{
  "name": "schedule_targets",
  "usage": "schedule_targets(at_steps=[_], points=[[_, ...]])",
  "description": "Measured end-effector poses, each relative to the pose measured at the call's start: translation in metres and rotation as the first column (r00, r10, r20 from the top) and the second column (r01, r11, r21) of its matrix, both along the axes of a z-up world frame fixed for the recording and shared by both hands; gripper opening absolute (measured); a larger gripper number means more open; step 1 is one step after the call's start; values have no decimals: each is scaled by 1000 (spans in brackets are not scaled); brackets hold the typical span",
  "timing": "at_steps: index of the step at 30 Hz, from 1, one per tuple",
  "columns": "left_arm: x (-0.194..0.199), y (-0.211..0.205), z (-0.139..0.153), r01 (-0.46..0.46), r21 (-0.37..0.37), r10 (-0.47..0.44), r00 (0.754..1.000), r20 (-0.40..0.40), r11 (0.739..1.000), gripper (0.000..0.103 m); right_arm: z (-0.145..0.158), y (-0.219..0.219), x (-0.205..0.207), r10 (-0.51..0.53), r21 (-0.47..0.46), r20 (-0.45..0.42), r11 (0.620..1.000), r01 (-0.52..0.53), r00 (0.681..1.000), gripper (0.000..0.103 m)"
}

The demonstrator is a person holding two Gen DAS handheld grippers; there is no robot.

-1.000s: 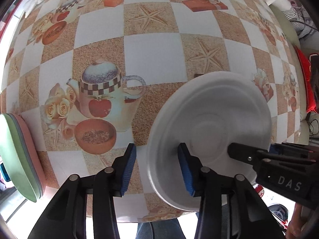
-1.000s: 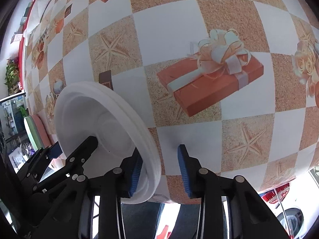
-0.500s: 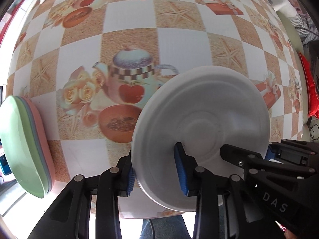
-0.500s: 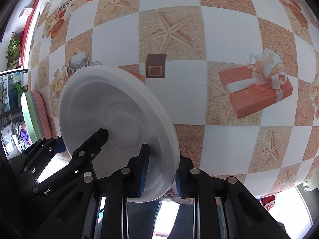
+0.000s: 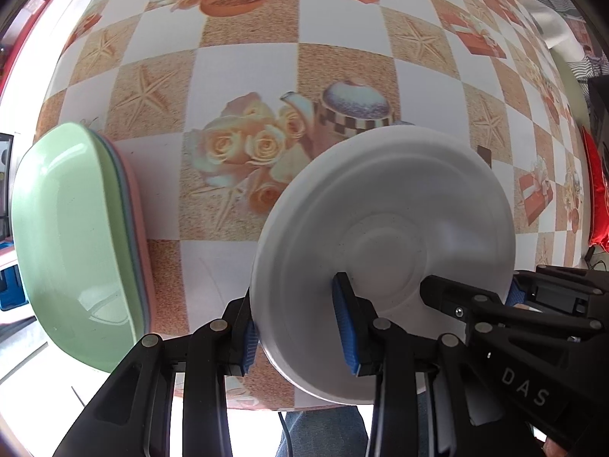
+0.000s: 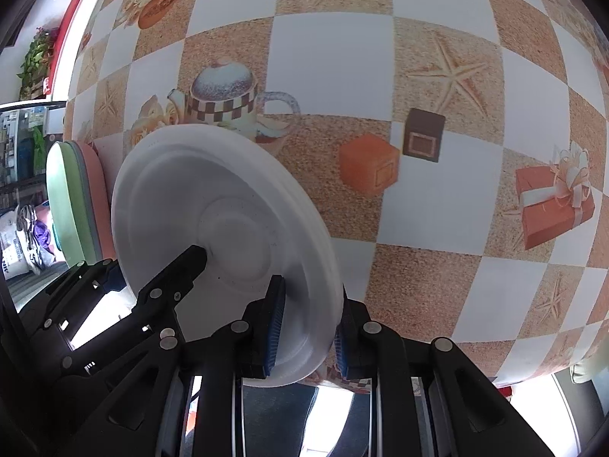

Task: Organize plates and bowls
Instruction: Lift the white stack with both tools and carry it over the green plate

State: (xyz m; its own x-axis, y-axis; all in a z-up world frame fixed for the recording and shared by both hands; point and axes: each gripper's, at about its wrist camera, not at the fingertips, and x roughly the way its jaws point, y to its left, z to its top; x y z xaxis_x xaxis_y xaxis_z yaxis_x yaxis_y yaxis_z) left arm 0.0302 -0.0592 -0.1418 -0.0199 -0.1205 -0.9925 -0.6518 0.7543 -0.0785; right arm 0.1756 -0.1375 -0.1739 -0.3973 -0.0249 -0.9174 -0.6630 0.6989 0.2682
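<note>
White plate [image 5: 399, 236] aloft over the table [image 5: 247, 49], its rim pinched by left tool [image 5: 300, 335] and right tool [image 6: 306, 327]. Carry step. Next: set it onto the green-topped stack [image 5: 72, 236] at table's edge.

black gripper [image 5: 300, 335], blue pads [image 5: 344, 323], silver screws

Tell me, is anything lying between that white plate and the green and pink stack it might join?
Nothing visible. Both grippers hold the white plate by its rim, and only bare patterned tablecloth separates it from the stack of dishes at the table's edge.
</note>
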Motion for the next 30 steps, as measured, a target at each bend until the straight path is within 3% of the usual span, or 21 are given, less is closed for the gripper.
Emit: schedule_targets(at_steps=[9,17,24,30], points=[[-14,4,2,-14,-6,14,1000,6,1000,38,4,37,-34,35,-6,8,999,-35,999,24],[-14,23,46,-55,31,53,996,66,998,39,39,59,-41,73,18,32,997,-73,997,24],[-48,57,84,-187,114,177,980,97,976,39,82,101,-67,162,81,67,982,-168,984,24],[-101,96,87,-318,140,307,947,99,938,39,100,142,-118,283,134,82,947,-292,956,24]])
